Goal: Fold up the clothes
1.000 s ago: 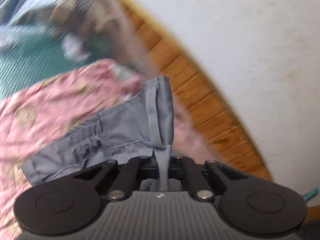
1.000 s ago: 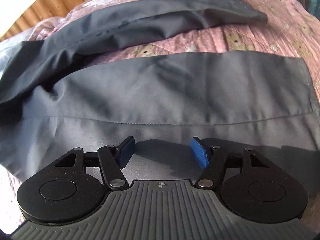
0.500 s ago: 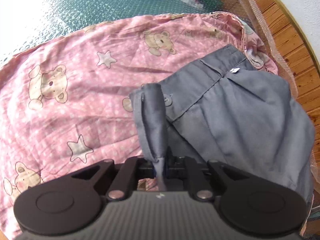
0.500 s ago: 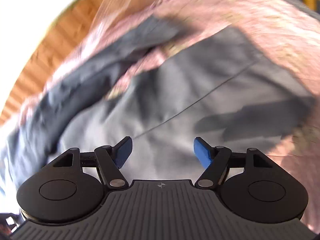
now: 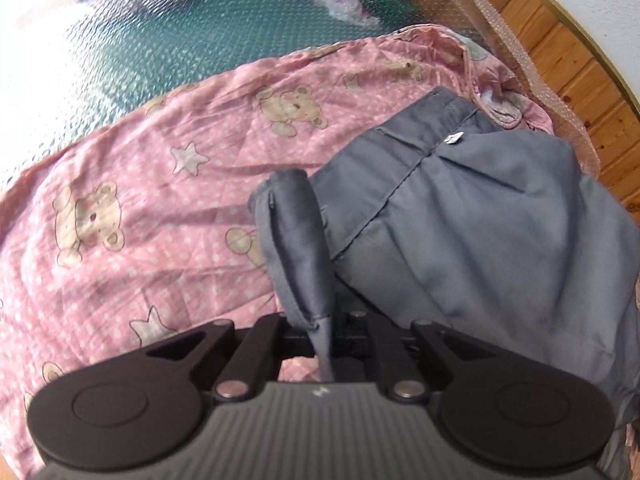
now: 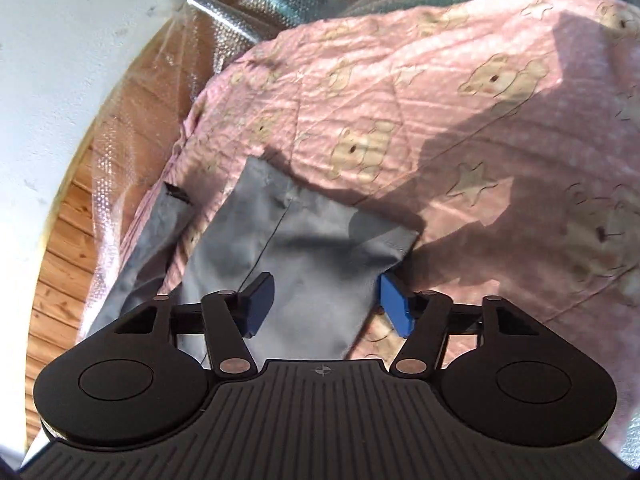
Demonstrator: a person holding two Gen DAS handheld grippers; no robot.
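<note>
Right now I have the grey trousers (image 5: 472, 240) lying on the pink bear-print sheet (image 5: 140, 220), up toward its right side near the wooden panelling (image 5: 576, 92). My left gripper (image 5: 326, 344) is clamped on a rolled strip of their waistband, which stands up out of the jaws as a narrow grey tube; a small white tag (image 5: 454, 139) shows on the waist seam beyond. From the right wrist view I see a trouser leg end (image 6: 304, 248), creased, with its hem lying flat on the sheet. My right gripper (image 6: 328, 304) sits with jaws half wide, having just been closing, and the blue pads (image 6: 394, 304) straddle the cloth without pressing it. Left of the cloth the sheet's edge drops off close by, with bubble wrap (image 6: 168, 92) and a white wall (image 6: 60, 80) behind. To the right and ahead, bare pink sheet stretches well beyond the hem.
</note>
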